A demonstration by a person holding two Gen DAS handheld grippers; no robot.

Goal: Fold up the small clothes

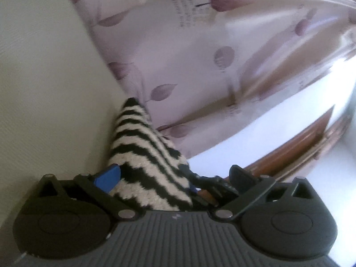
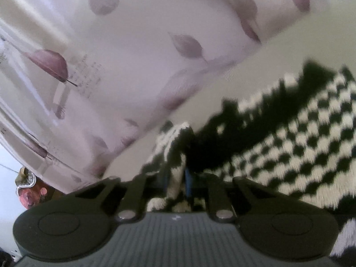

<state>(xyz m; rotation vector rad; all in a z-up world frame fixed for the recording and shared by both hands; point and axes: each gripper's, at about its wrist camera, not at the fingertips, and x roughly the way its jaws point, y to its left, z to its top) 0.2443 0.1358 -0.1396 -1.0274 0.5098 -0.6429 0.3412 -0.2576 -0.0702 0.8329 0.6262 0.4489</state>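
A black-and-white knitted garment (image 1: 142, 155) with zigzag stripes fills the gap between my left gripper's fingers. My left gripper (image 1: 153, 184) is shut on it; a blue pad (image 1: 106, 179) shows at the left finger. In the right wrist view the same garment (image 2: 289, 138) shows a checkered pattern and stretches off to the right. My right gripper (image 2: 175, 178) is shut on a bunched edge of it, lifted off the surface. Both views are tilted and blurred.
A pale curtain with purple leaf prints (image 1: 189, 55) hangs behind, also in the right wrist view (image 2: 111, 66). A cream wall (image 1: 44, 89) is at the left. A brown wooden frame (image 1: 300, 146) and bright window lie at the right.
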